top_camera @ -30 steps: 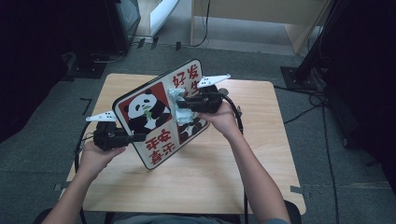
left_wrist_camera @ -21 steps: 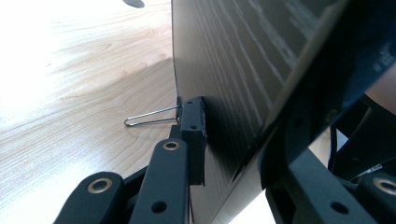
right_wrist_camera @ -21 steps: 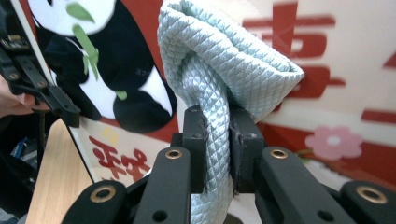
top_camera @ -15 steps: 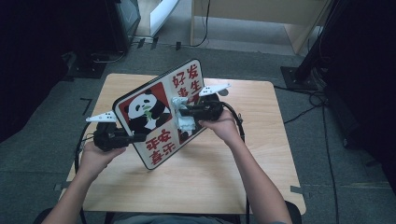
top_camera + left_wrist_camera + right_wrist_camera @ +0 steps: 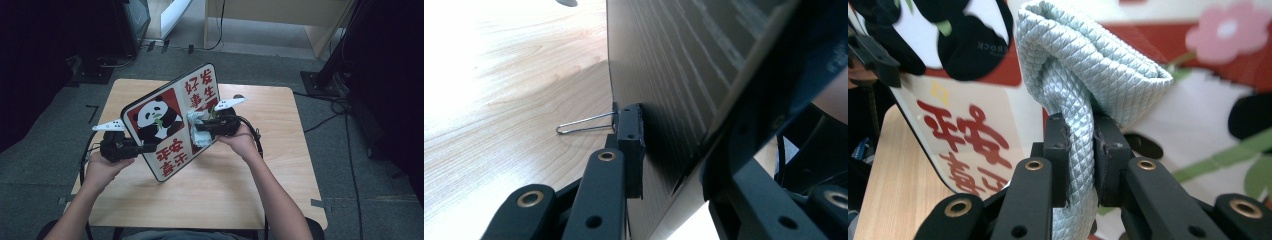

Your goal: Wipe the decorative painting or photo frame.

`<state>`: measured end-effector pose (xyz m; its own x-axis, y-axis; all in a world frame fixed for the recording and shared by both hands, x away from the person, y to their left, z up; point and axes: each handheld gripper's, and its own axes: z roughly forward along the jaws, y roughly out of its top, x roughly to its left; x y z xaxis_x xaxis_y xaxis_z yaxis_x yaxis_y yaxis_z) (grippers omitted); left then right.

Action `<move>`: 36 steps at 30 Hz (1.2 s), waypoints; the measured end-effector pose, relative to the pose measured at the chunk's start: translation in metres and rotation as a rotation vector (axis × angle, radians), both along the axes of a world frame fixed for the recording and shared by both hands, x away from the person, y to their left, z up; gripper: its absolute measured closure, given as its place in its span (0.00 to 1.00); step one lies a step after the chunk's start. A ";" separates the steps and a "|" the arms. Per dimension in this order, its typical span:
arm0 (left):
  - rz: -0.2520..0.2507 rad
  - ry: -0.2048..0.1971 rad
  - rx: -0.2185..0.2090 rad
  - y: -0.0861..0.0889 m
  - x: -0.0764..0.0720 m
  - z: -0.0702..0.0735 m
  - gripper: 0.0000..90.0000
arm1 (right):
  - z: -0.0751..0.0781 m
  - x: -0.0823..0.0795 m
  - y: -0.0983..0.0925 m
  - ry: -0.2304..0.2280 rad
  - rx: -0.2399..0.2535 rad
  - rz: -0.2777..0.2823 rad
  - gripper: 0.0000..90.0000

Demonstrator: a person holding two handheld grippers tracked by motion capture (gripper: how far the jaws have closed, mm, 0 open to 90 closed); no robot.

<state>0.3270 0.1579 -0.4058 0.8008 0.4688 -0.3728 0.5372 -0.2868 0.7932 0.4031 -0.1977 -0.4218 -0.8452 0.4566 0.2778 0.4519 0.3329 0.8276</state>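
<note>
A panda sign board [image 5: 170,127] stands tilted on edge near the middle of the wooden tabletop [image 5: 280,165], its lower corner toward 6 o'clock. The left gripper [image 5: 145,148] is clamped on the board's edge at 9 o'clock, beside a wire clip [image 5: 586,123]. The right gripper [image 5: 200,125] pinches a folded pale blue cloth [image 5: 1083,85] against the board's printed face at 3 o'clock.
</note>
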 end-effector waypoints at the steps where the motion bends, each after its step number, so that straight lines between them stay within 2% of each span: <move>1: 0.000 0.000 0.000 0.000 0.000 0.000 0.84 | -0.002 0.000 -0.001 0.004 -0.001 0.000 0.88; 6: -0.005 0.001 0.000 0.000 0.000 0.000 0.83 | -0.009 -0.003 -0.002 0.006 -0.018 -0.005 0.88; 13: -0.004 0.006 0.001 0.000 0.000 0.000 0.83 | -0.020 -0.005 -0.003 0.042 -0.037 -0.010 0.88; 16: -0.005 0.006 0.001 0.000 0.000 0.000 0.83 | -0.025 -0.007 -0.004 0.036 -0.036 -0.013 0.88; 19: -0.006 0.006 0.001 0.000 0.000 0.000 0.83 | -0.031 -0.008 -0.005 0.052 -0.037 -0.015 0.88; 27: -0.009 0.006 0.000 0.000 0.000 0.000 0.83 | -0.039 -0.009 -0.006 0.066 -0.060 -0.009 0.88; 30: -0.011 0.007 -0.001 0.000 0.000 0.000 0.82 | -0.044 -0.011 -0.007 0.054 -0.057 -0.004 0.88; 36: -0.015 0.004 -0.001 0.000 0.001 0.000 0.82 | -0.050 -0.011 -0.007 0.078 -0.073 0.007 0.88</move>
